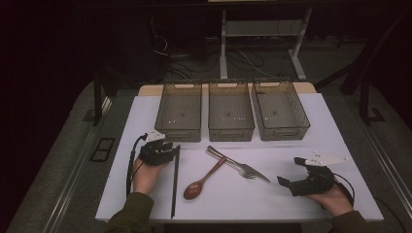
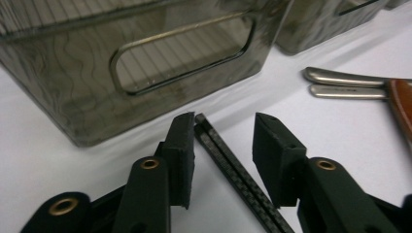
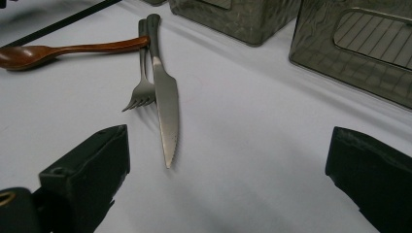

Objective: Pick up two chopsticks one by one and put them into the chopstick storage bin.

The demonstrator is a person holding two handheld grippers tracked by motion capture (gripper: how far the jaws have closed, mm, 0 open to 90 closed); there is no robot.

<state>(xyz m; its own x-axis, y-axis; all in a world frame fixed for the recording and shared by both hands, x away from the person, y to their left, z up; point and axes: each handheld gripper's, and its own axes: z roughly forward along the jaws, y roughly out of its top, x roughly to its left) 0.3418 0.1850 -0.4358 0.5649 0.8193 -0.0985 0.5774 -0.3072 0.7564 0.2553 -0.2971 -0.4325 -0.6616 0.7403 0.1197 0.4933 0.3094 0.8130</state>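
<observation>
Dim high view, dark surroundings, soft shadows, blurred close foregrounds

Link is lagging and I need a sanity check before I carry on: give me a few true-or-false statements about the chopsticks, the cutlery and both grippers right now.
1. The black chopsticks lie between the pads of the left gripper. True; one pad touches them, the other stands apart.
2. The right gripper holds the knife. False; its jaws stand wide open with nothing between them, the knife lying on the table ahead.
3. The wooden spoon lies in the middle bin. False; it lies on the table, its handle across the fork and knife handles.
4. All three bins are empty. True.
5. The fork and knife lie side by side. True.
</observation>
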